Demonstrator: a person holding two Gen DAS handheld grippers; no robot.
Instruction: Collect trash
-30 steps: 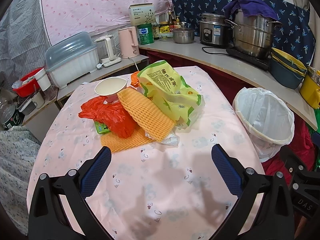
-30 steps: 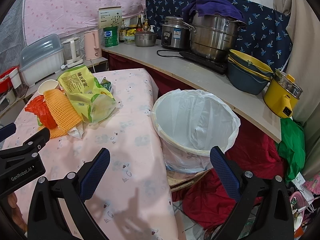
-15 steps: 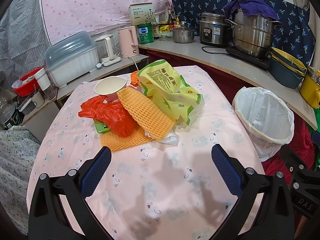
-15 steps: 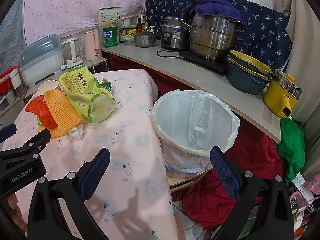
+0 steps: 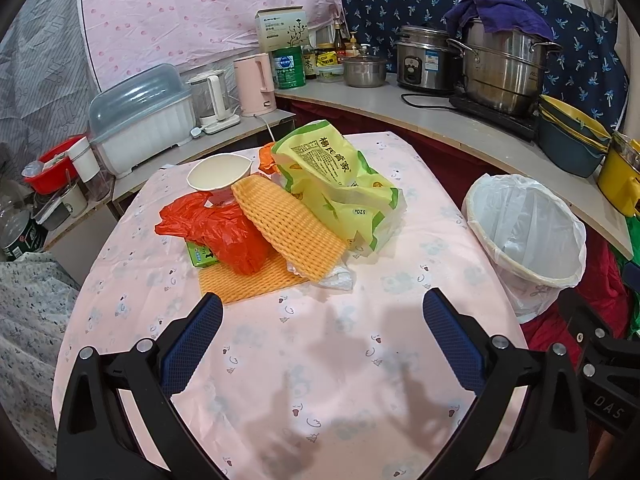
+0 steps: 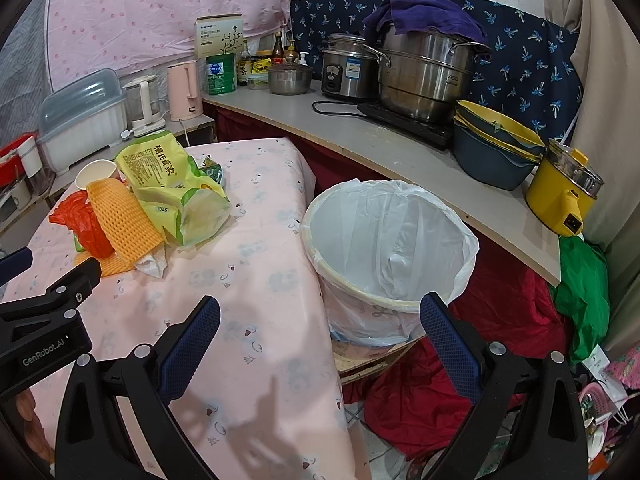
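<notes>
- Since trash pile (image 5: 280,220) sits mid-table, my left gripper (image 5: 322,340) hangs short of it, jaws wide, empty.
- Right gripper (image 6: 320,344), also wide and empty, faces lined bin (image 6: 384,240) beside table (image 5: 320,380), ready for drops.

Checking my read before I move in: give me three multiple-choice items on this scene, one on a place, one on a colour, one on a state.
1. Where is the trash bin?
A. on the counter
B. beside the table's right edge
C. under the pile

2. What colour is the foam net lying across the pile?
A. orange-yellow
B. blue
C. white

3. How is the left gripper?
A. shut on the snack bag
B. open, holding nothing
C. inside the bin

Answers: 1 B, the lined bin stands just off the table; 2 A, its mesh shows orange-yellow; 3 B, its fingers stand wide apart over bare cloth.
</notes>
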